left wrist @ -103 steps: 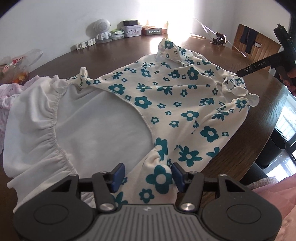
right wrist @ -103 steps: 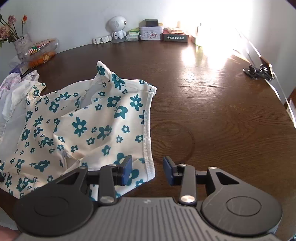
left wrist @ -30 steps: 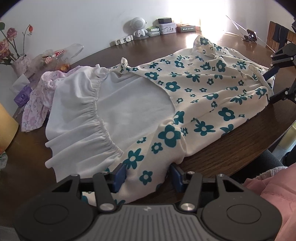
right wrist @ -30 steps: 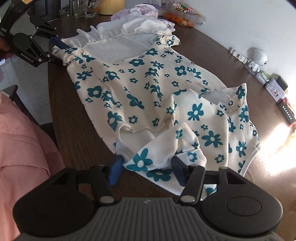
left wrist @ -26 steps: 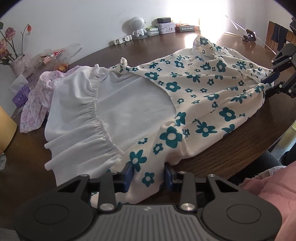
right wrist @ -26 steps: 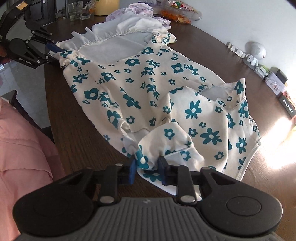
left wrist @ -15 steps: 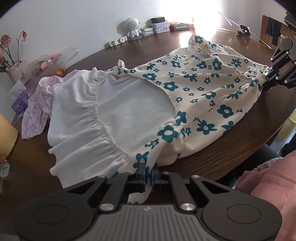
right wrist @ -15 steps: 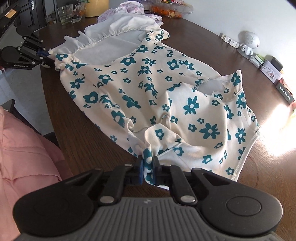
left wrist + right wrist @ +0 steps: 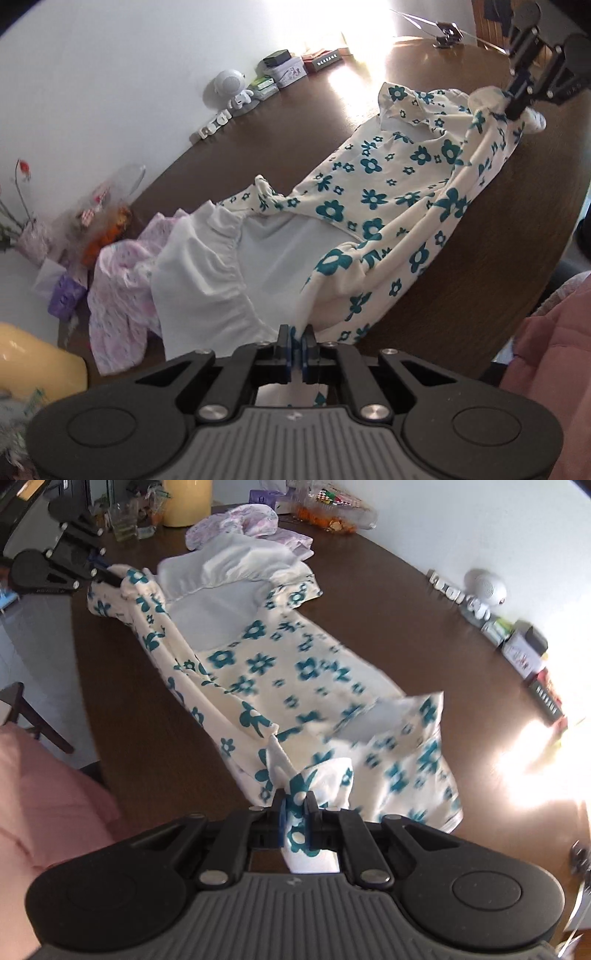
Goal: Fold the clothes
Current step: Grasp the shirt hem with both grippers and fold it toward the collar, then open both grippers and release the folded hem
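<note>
A cream dress with teal flowers (image 9: pixel 391 192) and a white ruffled skirt part (image 9: pixel 207 273) lies on the dark wooden table (image 9: pixel 303 122). My left gripper (image 9: pixel 295 341) is shut on the dress's near edge by the skirt. My right gripper (image 9: pixel 295 812) is shut on the near edge at the top end of the dress (image 9: pixel 295 672). Both hold that edge lifted off the table, stretched between them. Each gripper shows in the other's view: the right gripper (image 9: pixel 517 99) and the left gripper (image 9: pixel 105 574).
A pink floral garment (image 9: pixel 118 280) lies beyond the skirt. A yellow jar (image 9: pixel 186 500), a glass (image 9: pixel 122 520), a snack bag (image 9: pixel 332 513), a white toy robot (image 9: pixel 484 590) and small boxes (image 9: pixel 524 650) line the table's far side. Pink clothing (image 9: pixel 40 797) is at the near table edge.
Both grippers closed on the dress's near edge and lifted it off the table, pulling it taut between them. The near side of the dress now rises above the table.
</note>
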Demonstrator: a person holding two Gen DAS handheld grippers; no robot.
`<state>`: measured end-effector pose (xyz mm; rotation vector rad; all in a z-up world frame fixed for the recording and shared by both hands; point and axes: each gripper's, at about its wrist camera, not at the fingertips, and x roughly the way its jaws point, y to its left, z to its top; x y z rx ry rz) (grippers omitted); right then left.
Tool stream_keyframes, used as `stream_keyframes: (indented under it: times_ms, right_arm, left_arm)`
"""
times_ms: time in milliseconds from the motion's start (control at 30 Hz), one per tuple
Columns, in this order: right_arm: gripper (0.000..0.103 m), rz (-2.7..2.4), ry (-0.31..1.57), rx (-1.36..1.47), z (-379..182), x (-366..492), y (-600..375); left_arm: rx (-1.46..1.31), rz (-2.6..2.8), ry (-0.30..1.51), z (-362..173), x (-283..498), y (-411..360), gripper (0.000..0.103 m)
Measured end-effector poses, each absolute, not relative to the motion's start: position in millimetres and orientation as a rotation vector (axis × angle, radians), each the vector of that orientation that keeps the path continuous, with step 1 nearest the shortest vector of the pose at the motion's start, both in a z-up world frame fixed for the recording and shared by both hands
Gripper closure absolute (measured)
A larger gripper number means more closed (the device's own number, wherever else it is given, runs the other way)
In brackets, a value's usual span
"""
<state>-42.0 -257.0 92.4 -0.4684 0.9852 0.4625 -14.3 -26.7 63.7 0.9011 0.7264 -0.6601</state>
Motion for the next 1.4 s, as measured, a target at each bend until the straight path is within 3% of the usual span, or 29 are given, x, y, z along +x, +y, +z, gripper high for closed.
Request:
stream_keyframes:
  times_ms: [333, 633, 733, 800, 867, 933, 1033, 1067, 1167, 1267, 1400]
  right_arm:
    - [0.095, 0.423, 1.075, -0.462, 52.7, 32.0, -257.6]
    - [0.092, 0.411, 1.089, -0.362, 34.9, 37.5, -266.8]
    - [0.087, 0.392, 1.056, -0.278, 38.5, 33.5, -277.9]
    - [0.087, 0.365, 1.013, -0.221, 46.7, 24.1, -287.7]
    - [0.080, 0.325, 0.954, -0.165, 59.7, 9.1, -299.5]
    - [0.062, 0.286, 0.895, -0.111, 72.8, -6.0, -311.2]
    - [0.063, 0.255, 0.825, -0.087, 87.6, -25.7, -318.8]
    - [0.063, 0.274, 0.812, -0.077, 88.9, -30.9, -315.6]
    - [0.084, 0.340, 0.802, -0.077, 78.4, -38.1, -292.3]
    - [0.087, 0.374, 0.815, -0.115, 53.9, -33.3, -263.5]
    - [0.087, 0.359, 0.797, -0.162, 34.8, -26.9, -250.1]
  left_arm:
    - [0.954, -0.710, 0.878, 14.6, 79.3, -49.5, 0.097]
    - [0.857, -0.677, 0.901, 2.4, 107.0, -47.1, 0.083]
    - [0.806, -0.654, 0.901, 5.5, 110.3, -41.9, 0.071]
    - [0.744, -0.644, 0.882, 17.5, 106.0, -32.0, 0.055]
    - [0.649, -0.648, 0.849, 36.4, 98.7, -16.7, 0.043]
    - [0.568, -0.646, 0.815, 53.4, 89.9, -3.2, 0.036]
    - [0.501, -0.660, 0.768, 67.2, 71.0, 2.5, 0.038]
    - [0.494, -0.689, 0.760, 67.2, 63.2, -3.4, 0.043]
    - [0.479, -0.806, 0.757, 56.5, 40.2, -34.5, 0.066]
    - [0.466, -0.911, 0.778, 34.9, 24.1, -75.6, 0.082]
    - [0.489, -0.953, 0.787, 7.0, 13.1, -121.6, 0.084]
